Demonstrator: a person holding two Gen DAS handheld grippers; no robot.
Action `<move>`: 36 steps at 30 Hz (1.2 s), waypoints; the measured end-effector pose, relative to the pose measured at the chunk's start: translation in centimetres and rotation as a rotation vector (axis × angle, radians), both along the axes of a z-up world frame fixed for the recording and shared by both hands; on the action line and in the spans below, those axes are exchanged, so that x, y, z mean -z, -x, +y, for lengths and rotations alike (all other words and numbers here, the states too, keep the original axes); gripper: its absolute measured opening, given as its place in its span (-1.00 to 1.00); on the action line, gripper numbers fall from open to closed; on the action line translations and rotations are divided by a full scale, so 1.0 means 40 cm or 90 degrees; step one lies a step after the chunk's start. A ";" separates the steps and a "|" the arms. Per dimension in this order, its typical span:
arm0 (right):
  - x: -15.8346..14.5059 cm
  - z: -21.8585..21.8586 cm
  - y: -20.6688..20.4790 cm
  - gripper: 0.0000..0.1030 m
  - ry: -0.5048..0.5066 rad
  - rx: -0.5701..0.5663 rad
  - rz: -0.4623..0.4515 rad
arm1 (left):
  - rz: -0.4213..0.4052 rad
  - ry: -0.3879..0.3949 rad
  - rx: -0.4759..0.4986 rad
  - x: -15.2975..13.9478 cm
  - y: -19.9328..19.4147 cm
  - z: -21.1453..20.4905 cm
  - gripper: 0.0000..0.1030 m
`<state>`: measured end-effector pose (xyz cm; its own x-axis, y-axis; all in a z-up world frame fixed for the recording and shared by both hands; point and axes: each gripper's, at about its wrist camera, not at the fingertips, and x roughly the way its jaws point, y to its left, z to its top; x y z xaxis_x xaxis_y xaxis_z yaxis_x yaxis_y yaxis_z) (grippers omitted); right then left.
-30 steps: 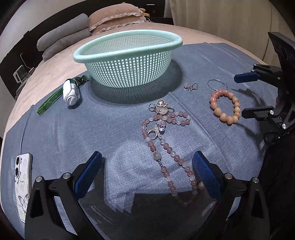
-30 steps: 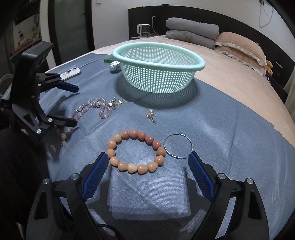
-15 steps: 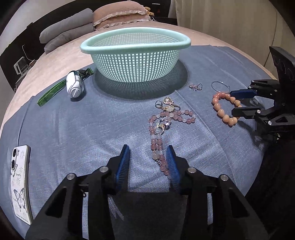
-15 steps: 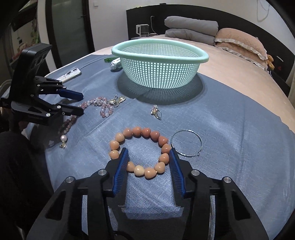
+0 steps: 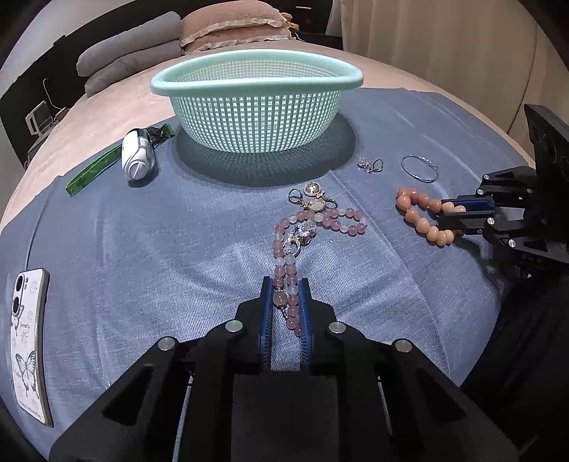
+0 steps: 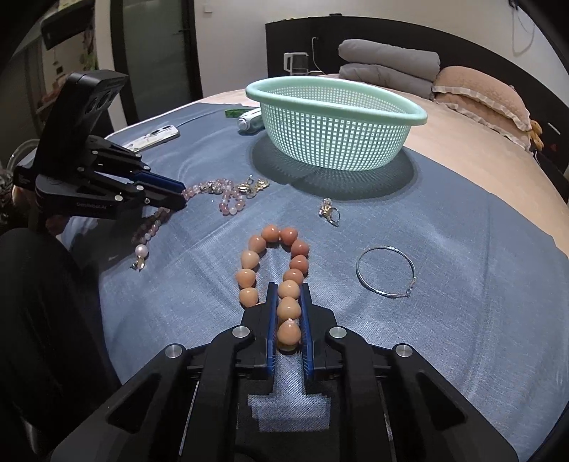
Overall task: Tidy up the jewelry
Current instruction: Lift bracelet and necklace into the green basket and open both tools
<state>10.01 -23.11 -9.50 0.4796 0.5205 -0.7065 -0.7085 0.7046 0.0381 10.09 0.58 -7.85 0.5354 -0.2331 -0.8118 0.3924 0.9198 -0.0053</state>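
A pink bead necklace (image 5: 322, 219) lies on the blue cloth (image 5: 177, 248) in the left wrist view; my left gripper (image 5: 285, 284) is shut on its near strand. An orange bead bracelet (image 6: 270, 256) lies in the right wrist view; my right gripper (image 6: 288, 289) is shut on its near beads. A mint green basket (image 5: 256, 106) stands behind on the cloth. Gold charms (image 5: 314, 197), a small earring (image 5: 370, 165) and a thin silver hoop (image 5: 419, 168) lie loose between basket and grippers. Each gripper shows in the other's view: the right gripper (image 5: 458, 215), the left gripper (image 6: 177, 195).
A phone in a butterfly case (image 5: 26, 341) lies at the cloth's left edge. A white small device (image 5: 137, 156) and a green strap (image 5: 96, 170) lie left of the basket. Grey blankets (image 5: 128, 60) and a pink pillow (image 5: 231, 25) are behind on the bed.
Both grippers went from wide open to shut. The left closed on the pink necklace strand, the right on the orange bracelet, whose ring has been squeezed narrower.
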 end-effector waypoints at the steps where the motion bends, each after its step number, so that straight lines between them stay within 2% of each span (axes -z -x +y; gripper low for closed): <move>1: -0.002 -0.004 0.000 -0.78 -0.005 0.000 0.001 | 0.001 -0.001 0.001 -0.003 -0.001 0.001 -0.73; 5: -0.020 -0.019 0.001 -0.78 -0.025 0.006 0.000 | 0.006 -0.022 0.002 -0.015 -0.005 -0.010 -0.73; 7: -0.034 -0.027 0.004 -0.78 -0.035 0.008 -0.003 | 0.008 -0.014 -0.003 -0.029 -0.008 -0.009 -0.73; 10: -0.063 -0.039 0.010 -0.78 -0.051 0.003 -0.010 | -0.006 0.003 0.001 -0.073 -0.001 -0.004 -0.74; 17: -0.137 -0.037 0.024 -0.78 -0.066 -0.005 -0.056 | -0.032 0.009 0.002 -0.167 0.005 0.001 -0.74; 18: -0.145 -0.034 0.025 -0.78 -0.066 -0.008 -0.061 | -0.038 0.012 -0.002 -0.183 0.005 0.002 -0.85; 21: -0.172 -0.028 0.023 -0.78 -0.065 -0.013 -0.076 | -0.053 0.029 -0.010 -0.232 -0.001 0.009 -0.85; 30: -0.256 -0.022 0.017 -0.78 -0.089 -0.020 -0.125 | -0.095 0.034 -0.007 -0.326 -0.013 -0.002 -0.85; 36: -0.335 -0.008 0.005 -0.78 -0.096 -0.031 -0.167 | -0.141 0.033 -0.024 -0.431 -0.028 -0.002 -0.85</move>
<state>9.83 -23.43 3.90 0.6075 0.6365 -0.4752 -0.7407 0.6701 -0.0494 11.22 0.49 9.40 0.7089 -0.2470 -0.6606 0.3539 0.9348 0.0302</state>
